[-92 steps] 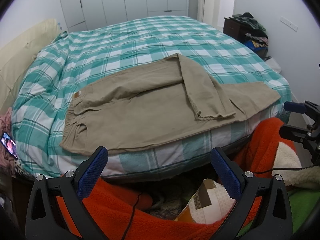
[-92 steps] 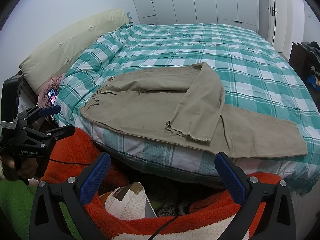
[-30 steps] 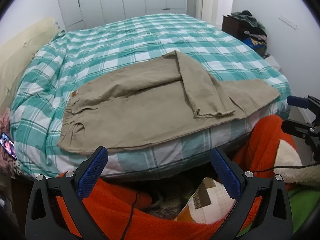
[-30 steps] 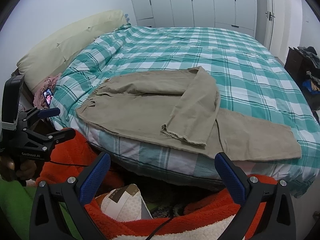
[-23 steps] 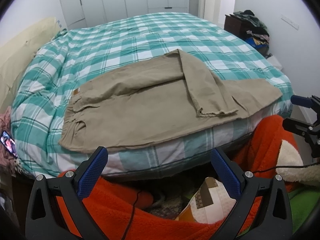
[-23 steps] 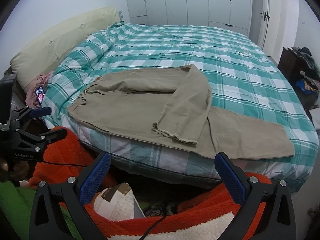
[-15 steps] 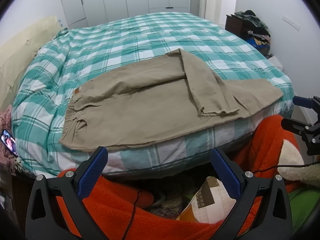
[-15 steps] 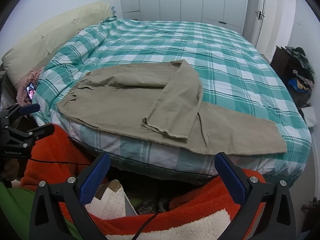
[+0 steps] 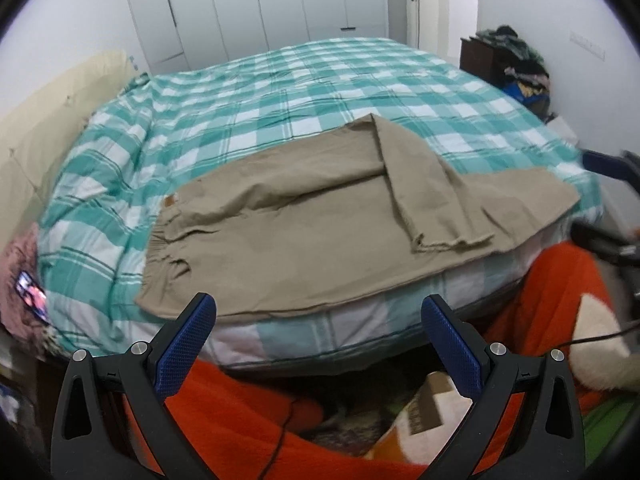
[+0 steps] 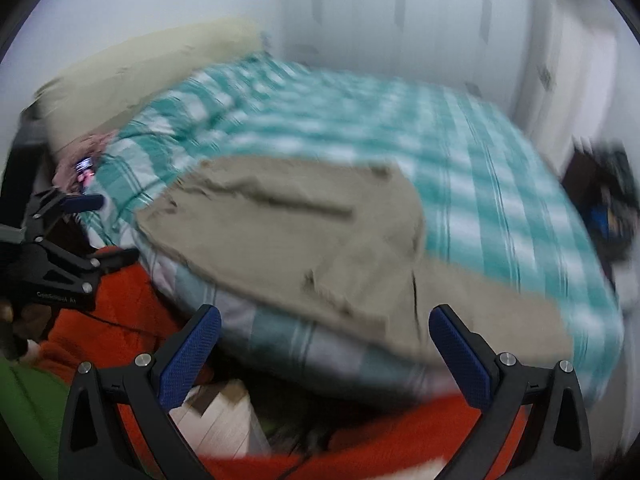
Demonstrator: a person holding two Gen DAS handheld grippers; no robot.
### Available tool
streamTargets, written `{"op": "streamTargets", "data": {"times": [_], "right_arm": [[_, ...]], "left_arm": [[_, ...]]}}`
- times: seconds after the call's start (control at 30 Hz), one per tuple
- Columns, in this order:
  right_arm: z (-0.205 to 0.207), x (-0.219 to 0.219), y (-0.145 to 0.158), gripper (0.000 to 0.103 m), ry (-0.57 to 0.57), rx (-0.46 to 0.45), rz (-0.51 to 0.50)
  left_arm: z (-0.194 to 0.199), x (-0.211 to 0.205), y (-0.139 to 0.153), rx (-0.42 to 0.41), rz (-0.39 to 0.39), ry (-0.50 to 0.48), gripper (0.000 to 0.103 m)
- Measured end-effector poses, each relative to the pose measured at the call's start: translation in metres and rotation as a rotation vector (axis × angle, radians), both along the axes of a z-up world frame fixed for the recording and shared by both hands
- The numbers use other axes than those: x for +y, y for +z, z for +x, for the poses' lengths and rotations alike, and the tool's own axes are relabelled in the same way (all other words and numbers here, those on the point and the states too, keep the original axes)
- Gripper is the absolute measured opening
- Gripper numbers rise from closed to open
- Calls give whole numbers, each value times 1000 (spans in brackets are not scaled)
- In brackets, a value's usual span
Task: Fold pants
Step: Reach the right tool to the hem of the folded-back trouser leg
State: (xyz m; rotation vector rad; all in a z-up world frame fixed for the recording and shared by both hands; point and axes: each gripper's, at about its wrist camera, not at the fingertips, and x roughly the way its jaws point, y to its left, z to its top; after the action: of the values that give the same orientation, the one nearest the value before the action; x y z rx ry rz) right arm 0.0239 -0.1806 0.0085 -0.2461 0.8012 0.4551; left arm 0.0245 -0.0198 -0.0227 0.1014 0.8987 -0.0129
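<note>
Khaki pants point(image 9: 320, 224) lie flat on the green checked bed point(image 9: 280, 96), waistband to the left. One leg is bent back over the other, its frayed hem point(image 9: 452, 242) near the bed's front edge. My left gripper point(image 9: 318, 326) is open and empty, below the front edge of the bed. My right gripper point(image 10: 324, 338) is open and empty, off the bed's front right; that view is blurred, with the pants point(image 10: 304, 248) ahead. Each gripper shows at the edge of the other's view: the right one point(image 9: 608, 200), the left one point(image 10: 84, 232).
An orange fleece blanket point(image 9: 248, 416) and a patterned cushion point(image 9: 420, 420) lie below the grippers. A cream headboard point(image 9: 44, 120) and a lit phone point(image 9: 30, 290) are at the left. A dark dresser with clothes point(image 9: 508, 64) stands at the right, white wardrobes behind.
The right gripper has swung quickly to the right and closer to the bed, blurring its view. The left gripper has moved slightly. The pants lie as before.
</note>
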Motion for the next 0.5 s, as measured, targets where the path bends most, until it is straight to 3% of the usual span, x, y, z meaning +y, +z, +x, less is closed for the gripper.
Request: {"op": "streamTargets", "data": {"times": [0.07,0.13,0.17,0.2,0.23,0.3,0.47,0.5], "right_arm": [[14,13,-14,103,116,-78,-2],[35,25,-46,98,187,-44,-55],[53,31,-73,91,216,12,-91],[69,37,-98,76,232,80,-108],[78,41,-112,68,239,120,-110],[101,52,-145,68,224,199,-99],[137,71,-193,68,107,230,-146],[142,73,-203,56,80,238,-189]], "left_arm": [[-2,1,0,4,-14,4,102],[-7,4,-1,0,-10,16,102],[-10,6,-2,-1,-7,27,102],[-12,9,-3,1,-6,42,102],[-14,13,-5,7,-11,59,102],[-17,22,-9,22,-28,95,102],[-13,40,-18,60,-75,153,102],[-11,42,-20,70,-88,157,102]]}}
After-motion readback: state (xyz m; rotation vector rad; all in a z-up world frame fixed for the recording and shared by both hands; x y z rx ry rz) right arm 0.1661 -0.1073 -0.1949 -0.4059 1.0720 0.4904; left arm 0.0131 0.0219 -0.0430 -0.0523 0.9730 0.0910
